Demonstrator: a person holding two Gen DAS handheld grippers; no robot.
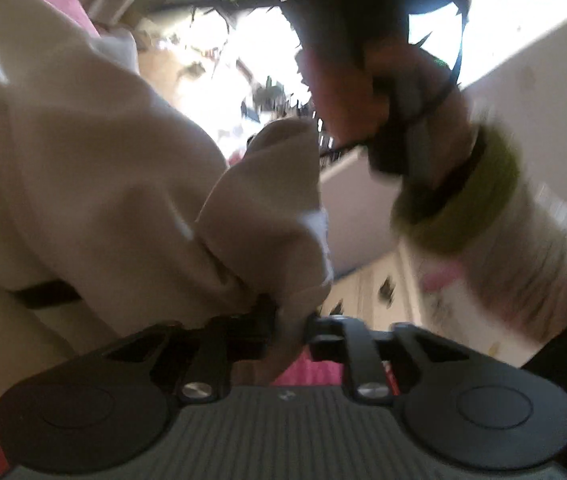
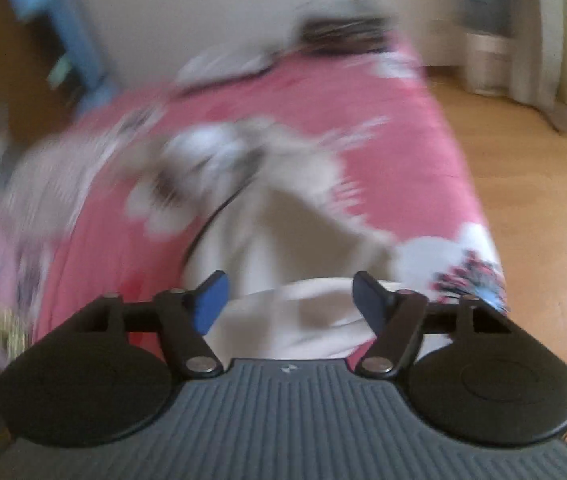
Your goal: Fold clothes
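Left gripper (image 1: 287,334), jaws partly apart, a fold of the cream garment (image 1: 95,168) between them, grip uncertain; right gripper (image 2: 287,300), blue pads (image 2: 207,304) wide open and empty above the garment, which lies on a pink floral bedspread (image 2: 395,120)

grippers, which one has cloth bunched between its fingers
The left gripper: folds of the cream garment are gathered between its fingers. The right gripper stands wide open, its blue-padded fingers clear of the cloth lying beneath them on the pink bedspread.
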